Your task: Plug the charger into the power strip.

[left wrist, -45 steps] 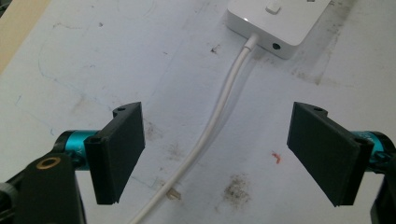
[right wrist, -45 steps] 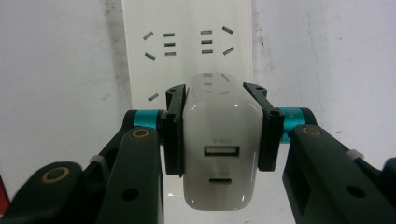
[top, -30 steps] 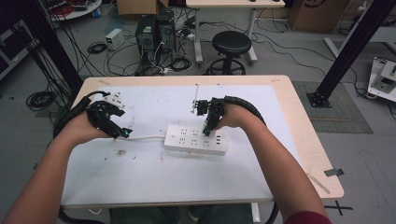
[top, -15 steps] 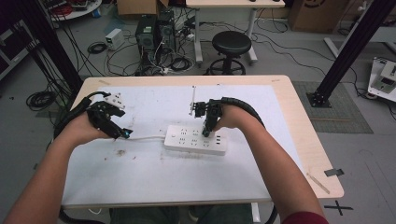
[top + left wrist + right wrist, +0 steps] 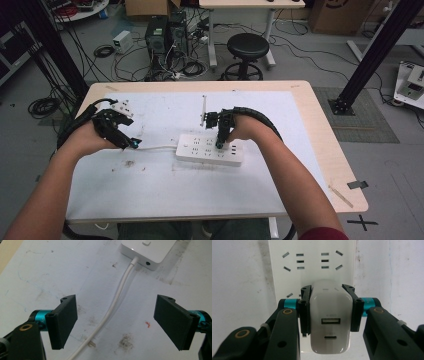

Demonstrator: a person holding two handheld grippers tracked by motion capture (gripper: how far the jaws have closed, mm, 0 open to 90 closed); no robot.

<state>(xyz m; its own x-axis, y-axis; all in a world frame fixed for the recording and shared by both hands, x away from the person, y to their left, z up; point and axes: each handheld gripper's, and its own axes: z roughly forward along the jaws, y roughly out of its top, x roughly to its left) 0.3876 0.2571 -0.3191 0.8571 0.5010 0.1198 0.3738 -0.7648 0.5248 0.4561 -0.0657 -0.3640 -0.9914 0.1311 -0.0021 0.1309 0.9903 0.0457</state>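
Note:
A white power strip [image 5: 200, 148] lies mid-table on a white mat, and its white cable [image 5: 157, 148] runs off to the left. My right gripper [image 5: 220, 142] points down over the strip. In the right gripper view that gripper [image 5: 329, 312] is shut on a white USB charger [image 5: 330, 322], which sits over the strip's sockets [image 5: 312, 270]; its prongs are hidden. My left gripper [image 5: 131, 143] hovers left of the strip. In the left gripper view its jaws [image 5: 116, 322] stand wide open on either side of the cable [image 5: 117, 295] without touching it, with the strip's end [image 5: 147, 250] ahead.
A small white part [image 5: 120, 106] lies at the table's far left corner. A thin white upright piece [image 5: 203, 110] stands just behind the right gripper. Tape [image 5: 357, 184] marks the right wooden edge. A black stool [image 5: 247, 47] and cables are on the floor beyond.
The right gripper with the charger has edged slightly down toward the strip. The left gripper has stayed where it was.

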